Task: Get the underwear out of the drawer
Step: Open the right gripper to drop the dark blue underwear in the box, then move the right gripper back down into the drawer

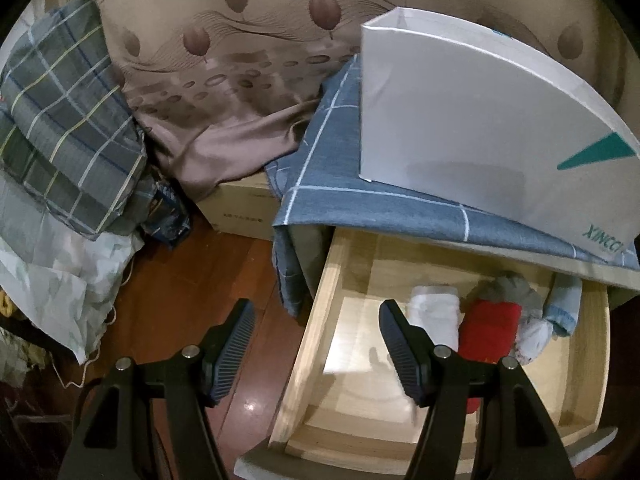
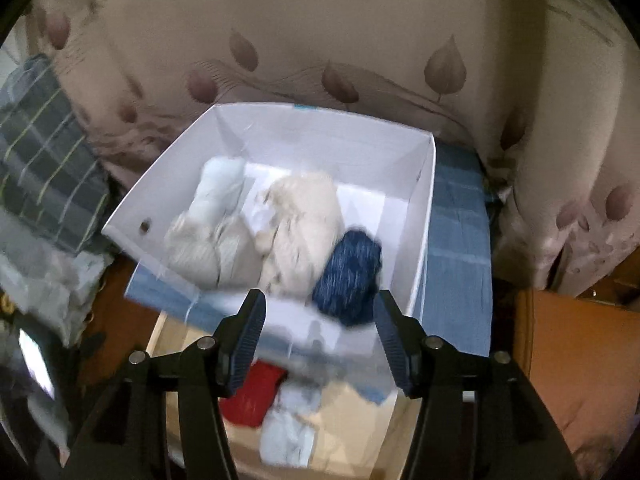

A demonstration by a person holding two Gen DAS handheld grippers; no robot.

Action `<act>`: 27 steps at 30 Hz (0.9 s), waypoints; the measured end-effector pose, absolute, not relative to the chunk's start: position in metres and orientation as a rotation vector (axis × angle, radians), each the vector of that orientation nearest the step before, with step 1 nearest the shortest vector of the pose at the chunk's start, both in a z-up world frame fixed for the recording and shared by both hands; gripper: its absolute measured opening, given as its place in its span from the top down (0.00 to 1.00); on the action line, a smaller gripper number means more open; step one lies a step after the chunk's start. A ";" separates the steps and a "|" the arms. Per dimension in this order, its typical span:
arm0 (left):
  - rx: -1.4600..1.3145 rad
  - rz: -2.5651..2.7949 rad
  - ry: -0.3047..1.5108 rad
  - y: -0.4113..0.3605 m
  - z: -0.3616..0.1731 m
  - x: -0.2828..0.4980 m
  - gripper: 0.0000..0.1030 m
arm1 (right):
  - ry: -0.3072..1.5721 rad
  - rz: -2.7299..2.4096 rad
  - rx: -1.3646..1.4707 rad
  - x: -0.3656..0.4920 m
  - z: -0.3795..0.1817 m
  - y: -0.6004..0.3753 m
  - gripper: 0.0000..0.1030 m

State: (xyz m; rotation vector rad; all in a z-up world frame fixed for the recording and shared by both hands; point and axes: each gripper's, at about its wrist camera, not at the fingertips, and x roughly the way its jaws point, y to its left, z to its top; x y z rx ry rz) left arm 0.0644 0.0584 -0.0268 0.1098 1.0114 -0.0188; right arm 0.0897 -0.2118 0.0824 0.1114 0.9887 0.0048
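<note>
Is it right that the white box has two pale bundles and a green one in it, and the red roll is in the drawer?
Not quite. The third bundle in the white box is dark blue, not green; the right wrist view shows it beside the two pale bundles. The rest holds: the red roll lies in the drawer.

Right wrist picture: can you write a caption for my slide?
Open right hand-held gripper above a white box holding a blue roll and pale rolls.
</note>
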 end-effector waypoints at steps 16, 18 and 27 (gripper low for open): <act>0.013 0.126 1.055 0.092 -0.031 0.070 0.36 | 1.231 -0.104 0.224 0.041 -0.075 -0.245 0.55; 0.015 0.126 1.061 0.092 -0.031 0.070 0.36 | 1.226 -0.144 0.241 0.047 -0.090 -0.248 0.55; 0.009 0.134 1.078 0.095 -0.033 0.073 0.36 | 1.222 -0.262 0.322 0.066 -0.127 -0.260 0.54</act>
